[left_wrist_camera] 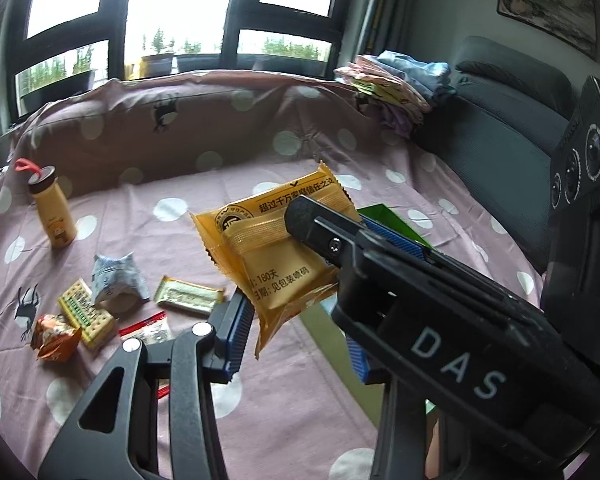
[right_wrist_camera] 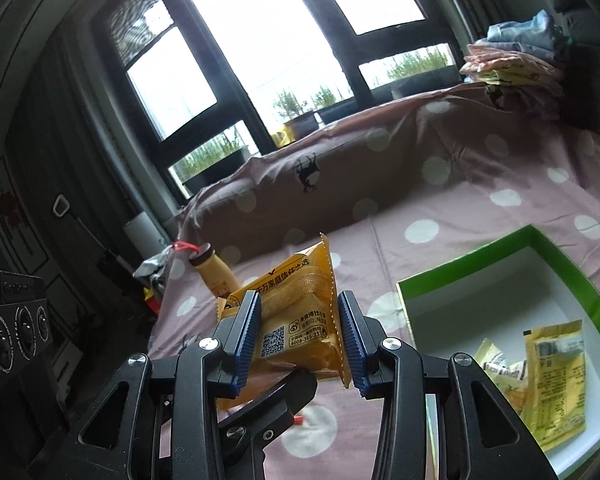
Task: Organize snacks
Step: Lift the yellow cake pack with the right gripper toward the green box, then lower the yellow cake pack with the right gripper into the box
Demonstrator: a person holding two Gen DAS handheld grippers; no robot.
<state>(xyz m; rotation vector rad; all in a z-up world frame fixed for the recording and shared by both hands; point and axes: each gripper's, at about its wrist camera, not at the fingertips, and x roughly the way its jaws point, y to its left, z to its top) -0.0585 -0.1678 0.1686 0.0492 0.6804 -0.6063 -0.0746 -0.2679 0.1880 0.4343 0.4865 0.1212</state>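
An orange snack packet (left_wrist_camera: 276,256) hangs in the air above the pink dotted bed sheet (left_wrist_camera: 172,208). In the left wrist view my left gripper (left_wrist_camera: 300,340) has its blue pads apart, with the packet's lower corner between them. My right gripper crosses that view and reaches the packet from the right. In the right wrist view the packet (right_wrist_camera: 300,320) sits between the right gripper's (right_wrist_camera: 300,344) blue pads, which are close to its two sides. A green-rimmed white box (right_wrist_camera: 540,240) lies to the right with yellow packets (right_wrist_camera: 552,376) in it.
Several loose snacks (left_wrist_camera: 100,304) lie on the sheet at the left, beside a yellow bottle (left_wrist_camera: 52,208) with a brown cap. Folded clothes (left_wrist_camera: 396,80) are stacked at the far right corner. A dark sofa (left_wrist_camera: 500,152) lies to the right.
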